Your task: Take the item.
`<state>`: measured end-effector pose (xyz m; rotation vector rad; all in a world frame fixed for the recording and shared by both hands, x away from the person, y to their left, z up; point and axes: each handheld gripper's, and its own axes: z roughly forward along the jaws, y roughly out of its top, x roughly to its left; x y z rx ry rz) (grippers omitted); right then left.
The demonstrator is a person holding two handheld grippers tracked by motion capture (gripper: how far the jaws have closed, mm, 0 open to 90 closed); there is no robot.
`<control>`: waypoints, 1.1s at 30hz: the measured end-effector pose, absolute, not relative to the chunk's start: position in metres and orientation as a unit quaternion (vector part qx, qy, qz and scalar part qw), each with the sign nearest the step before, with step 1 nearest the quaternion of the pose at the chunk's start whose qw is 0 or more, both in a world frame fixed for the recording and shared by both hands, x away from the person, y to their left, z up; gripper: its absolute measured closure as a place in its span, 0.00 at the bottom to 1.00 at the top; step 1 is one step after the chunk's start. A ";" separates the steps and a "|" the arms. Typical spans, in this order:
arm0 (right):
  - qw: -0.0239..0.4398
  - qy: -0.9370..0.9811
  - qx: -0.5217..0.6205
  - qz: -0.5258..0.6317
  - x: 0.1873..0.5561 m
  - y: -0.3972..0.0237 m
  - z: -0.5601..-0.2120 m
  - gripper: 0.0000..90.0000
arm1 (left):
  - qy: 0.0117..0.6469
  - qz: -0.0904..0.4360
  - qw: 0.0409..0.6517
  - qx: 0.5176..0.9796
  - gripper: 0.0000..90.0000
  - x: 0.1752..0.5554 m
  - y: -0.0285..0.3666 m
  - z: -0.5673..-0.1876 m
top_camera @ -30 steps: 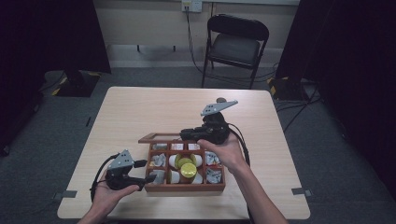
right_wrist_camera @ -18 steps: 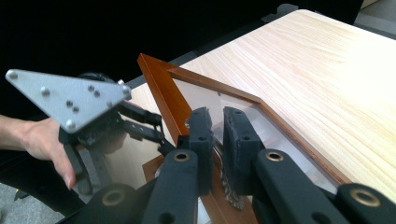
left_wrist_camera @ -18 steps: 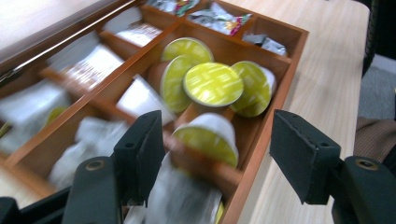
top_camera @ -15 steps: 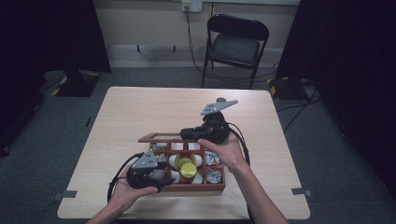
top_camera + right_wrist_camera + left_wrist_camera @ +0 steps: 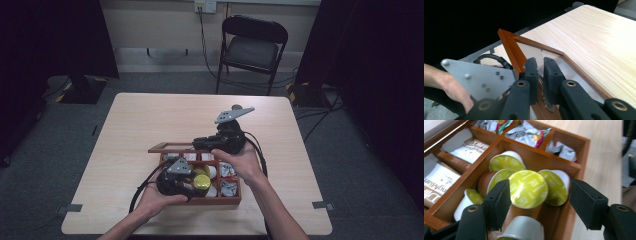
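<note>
Coffee capsules (image 5: 527, 188) with green foil tops sit heaped in the middle compartment of the wooden box (image 5: 235, 200), low and centre in the high view, with sachets in the cells around them. In my left gripper view the topmost capsule lies tilted at the centre of the frame, foil face toward me, resting on its neighbours. My left gripper (image 5: 540, 200) hangs just over it; its jaws have just been opening a little and stand apart on either side of the capsule, with the pads (image 5: 499, 200) not pressing on it, so nothing is held. My right gripper (image 5: 540, 75) is clamped shut on the edge of the glazed lid (image 5: 510, 46) of the box, holding it up at the far side of the box, above centre in the high view. I judge the capsule to be very light, with a thin, stiff shell that would dent under a hard squeeze and a smooth foil face that would slide off the pads. The flat face is a poor place to pinch; I would take it across the rim or the tapered body just below, gently. The pile is loose, so neighbours may shift or roll as I lift.
</note>
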<state>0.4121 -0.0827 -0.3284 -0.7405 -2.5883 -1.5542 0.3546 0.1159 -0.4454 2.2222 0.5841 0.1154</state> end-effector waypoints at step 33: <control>0.015 -0.833 -0.237 -0.500 0.412 -0.083 -0.328 0.91 | 0.197 0.039 0.333 0.921 0.41 0.380 0.086 -0.462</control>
